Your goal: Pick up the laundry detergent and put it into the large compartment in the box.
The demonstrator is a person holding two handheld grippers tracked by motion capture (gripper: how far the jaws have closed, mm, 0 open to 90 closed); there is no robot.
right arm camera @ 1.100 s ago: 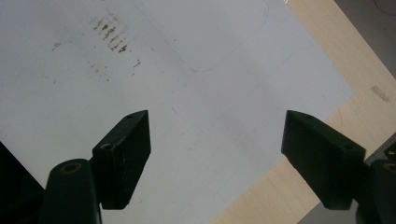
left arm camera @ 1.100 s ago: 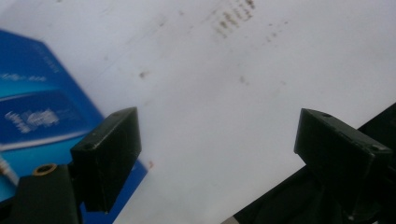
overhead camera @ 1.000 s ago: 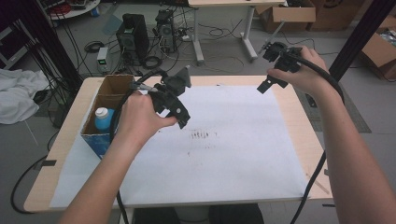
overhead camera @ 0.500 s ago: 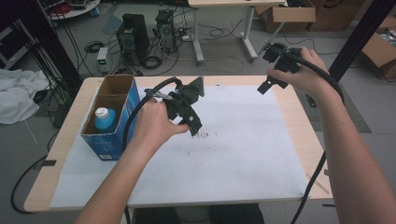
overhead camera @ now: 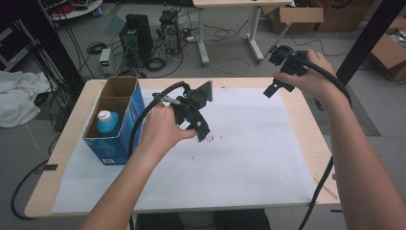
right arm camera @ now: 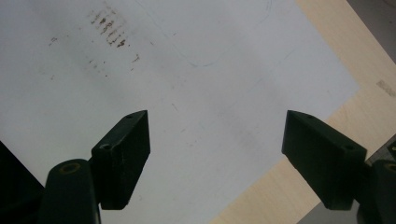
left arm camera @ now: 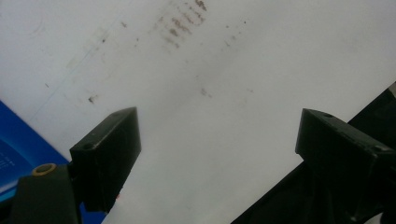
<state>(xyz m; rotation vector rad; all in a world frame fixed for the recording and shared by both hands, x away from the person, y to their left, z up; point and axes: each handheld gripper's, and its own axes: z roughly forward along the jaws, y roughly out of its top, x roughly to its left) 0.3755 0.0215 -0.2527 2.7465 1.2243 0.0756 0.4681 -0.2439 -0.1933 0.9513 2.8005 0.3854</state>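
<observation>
White paper (overhead camera: 249,158) covers the wooden table (overhead camera: 316,143), smudged brown near its middle. Over those smudges the left gripper (overhead camera: 200,132) hangs with jaws wide apart and nothing between them; just to its left stands a blue box (overhead camera: 125,125) holding a blue bottle (overhead camera: 107,121). Well apart, the right gripper (overhead camera: 274,88) hovers above the table's far right corner, jaws likewise spread and bare.

Black left gripper (overhead camera: 200,133), blocky jaws, brass screw, thick black cable.
</observation>
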